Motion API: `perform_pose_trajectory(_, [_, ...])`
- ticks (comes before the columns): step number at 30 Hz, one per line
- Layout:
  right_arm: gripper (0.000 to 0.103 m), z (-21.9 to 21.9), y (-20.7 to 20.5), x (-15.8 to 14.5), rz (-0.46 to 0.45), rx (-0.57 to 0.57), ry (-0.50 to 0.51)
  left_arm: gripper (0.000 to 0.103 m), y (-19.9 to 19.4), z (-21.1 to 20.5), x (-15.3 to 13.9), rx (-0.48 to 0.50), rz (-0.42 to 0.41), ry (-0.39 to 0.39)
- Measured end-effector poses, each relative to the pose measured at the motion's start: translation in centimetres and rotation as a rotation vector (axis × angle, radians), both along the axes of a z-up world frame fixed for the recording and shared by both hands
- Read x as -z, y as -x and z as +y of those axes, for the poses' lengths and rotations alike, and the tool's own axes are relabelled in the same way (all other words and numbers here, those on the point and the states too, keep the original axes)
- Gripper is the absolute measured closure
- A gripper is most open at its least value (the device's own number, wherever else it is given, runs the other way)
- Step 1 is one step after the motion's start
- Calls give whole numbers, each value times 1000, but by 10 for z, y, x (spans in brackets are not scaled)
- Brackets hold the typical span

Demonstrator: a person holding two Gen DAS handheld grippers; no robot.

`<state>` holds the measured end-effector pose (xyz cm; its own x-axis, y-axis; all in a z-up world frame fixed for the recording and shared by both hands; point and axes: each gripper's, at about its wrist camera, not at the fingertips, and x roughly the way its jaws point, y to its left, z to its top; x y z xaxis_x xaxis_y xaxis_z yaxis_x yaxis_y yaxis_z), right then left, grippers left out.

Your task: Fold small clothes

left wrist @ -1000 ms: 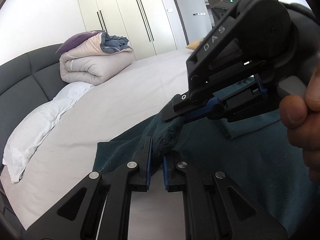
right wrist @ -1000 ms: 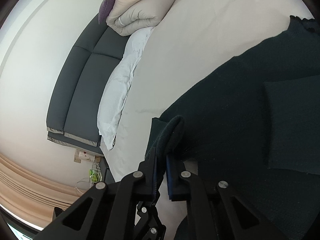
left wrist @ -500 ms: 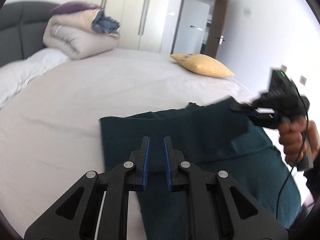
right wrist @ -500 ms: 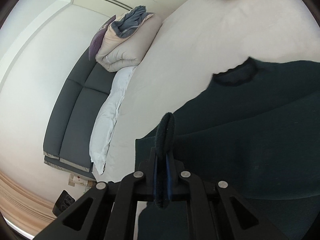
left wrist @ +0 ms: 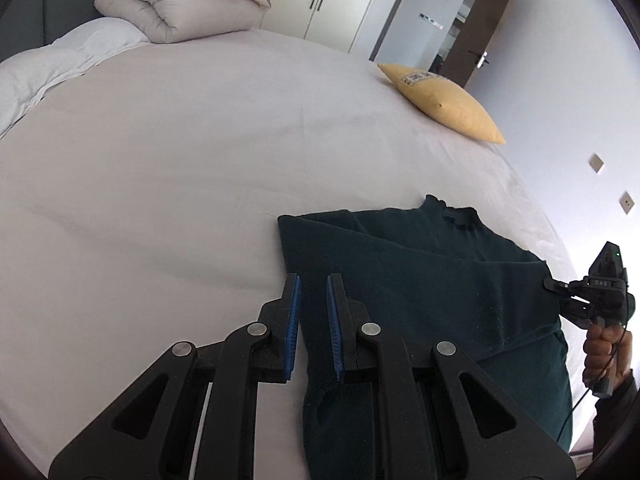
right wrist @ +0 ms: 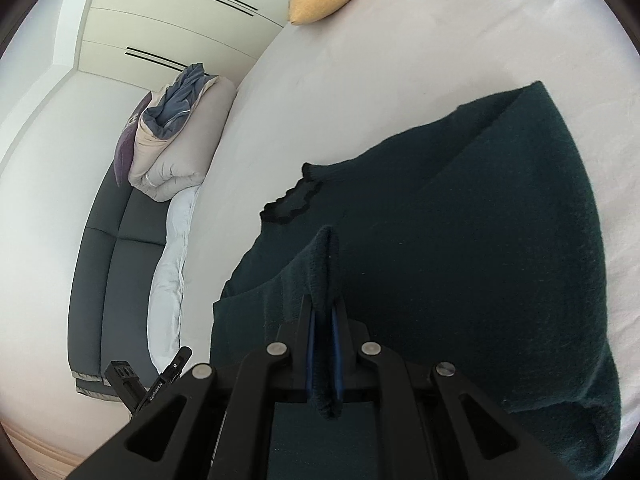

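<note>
A dark green sweater (left wrist: 420,280) lies partly folded on the bed sheet (left wrist: 180,200), its frilled neckline toward the far side. My left gripper (left wrist: 312,320) hovers over the sweater's left edge, blue pads a narrow gap apart and pinching nothing. Cloth shows below the gap. My right gripper (right wrist: 324,320) is shut on a folded-over edge of the sweater (right wrist: 480,260), which sticks up between its pads. In the left wrist view that right gripper (left wrist: 552,286) sits at the sweater's right side, held by a hand (left wrist: 600,344).
A yellow pillow (left wrist: 440,100) lies at the far right of the bed. A rolled beige duvet (left wrist: 180,4) and a white quilt (left wrist: 60,60) sit by the dark headboard (right wrist: 108,260). Wardrobe doors and a doorway stand behind. Bare sheet spreads left of the sweater.
The left gripper let go of the cloth it pinched and swung round over the left edge. The right gripper carried its pinched edge away to the sweater's right side.
</note>
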<state>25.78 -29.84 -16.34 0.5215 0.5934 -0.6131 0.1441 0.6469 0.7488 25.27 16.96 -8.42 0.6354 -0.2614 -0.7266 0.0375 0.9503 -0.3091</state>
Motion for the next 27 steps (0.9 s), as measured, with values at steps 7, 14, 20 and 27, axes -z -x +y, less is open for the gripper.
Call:
perform_pose_trajectory(7, [94, -9, 3, 7, 24, 33, 24, 90, -20, -32, 25, 66, 61, -43])
perform_pose_trajectory(14, [94, -21, 8, 12, 47, 67, 51, 90, -30, -38, 56, 53, 109, -61])
perform_pose_trajectory(20, [94, -17, 6, 19, 58, 65, 72, 90, -32, -39, 42, 39, 59, -70])
perform_pose_trajectory(27, [93, -15, 3, 21, 57, 44, 95, 90, -51, -66, 32, 82, 38, -126])
